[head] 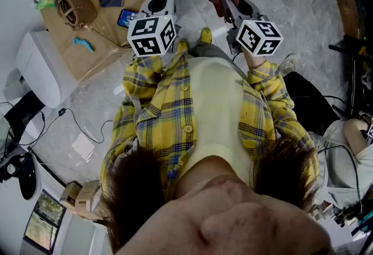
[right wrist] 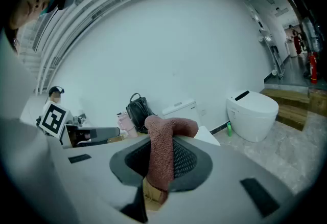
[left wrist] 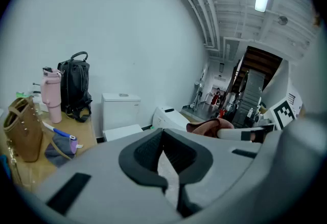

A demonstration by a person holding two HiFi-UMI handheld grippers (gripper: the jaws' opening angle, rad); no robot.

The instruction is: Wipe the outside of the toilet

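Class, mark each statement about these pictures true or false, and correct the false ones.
1. The right gripper holds a reddish-brown cloth. True.
2. The left gripper also grips a cloth. False: its jaws are together with nothing between them.
3. A black backpack stands beside a pink tumbler. True.
4. The tan handbag hangs on a toilet. False: it sits on the brown board near the tumbler.

No legible txt, labels, brands or nos. in any view.
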